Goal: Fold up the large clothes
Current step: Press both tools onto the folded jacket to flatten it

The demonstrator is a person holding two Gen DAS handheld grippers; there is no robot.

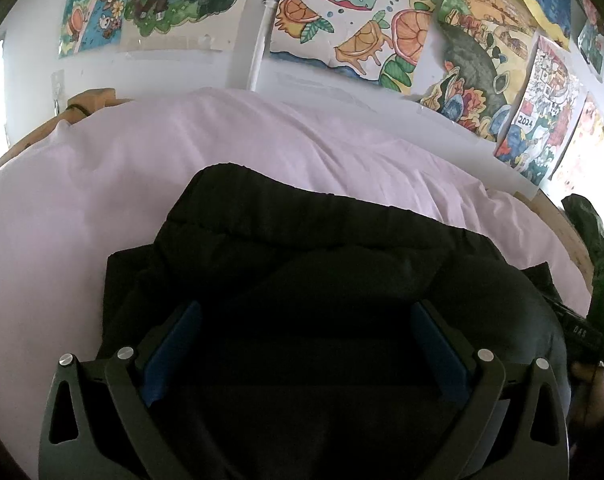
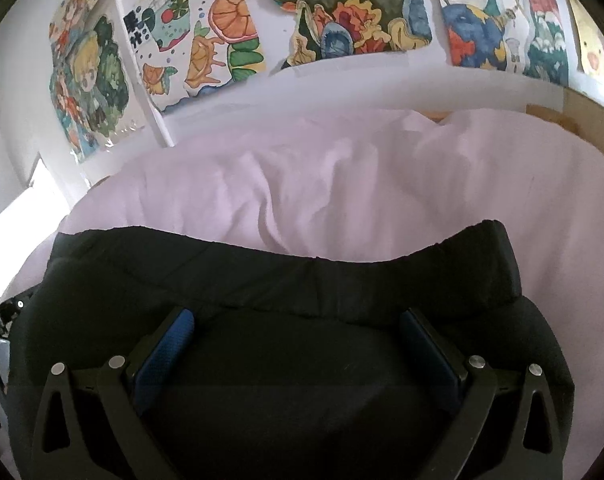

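Observation:
A large black garment [image 1: 302, 248] with an elastic waistband lies folded on a pale pink bed sheet [image 1: 142, 168]. My left gripper [image 1: 305, 312] hangs just above the garment with its blue-padded jaws wide apart and nothing between them. In the right wrist view the same garment [image 2: 286, 280] fills the lower half, its waistband edge running across the middle. My right gripper [image 2: 298, 320] is also wide open over the black cloth, holding nothing. The right gripper's body shows at the right edge of the left wrist view [image 1: 589, 328].
The pink sheet [image 2: 341, 176] is wrinkled beyond the garment. A white wall with several colourful drawings [image 1: 341, 20] stands behind the bed. A wooden bed frame [image 1: 94, 100] shows at the far left corner and along the right edge [image 2: 581, 120].

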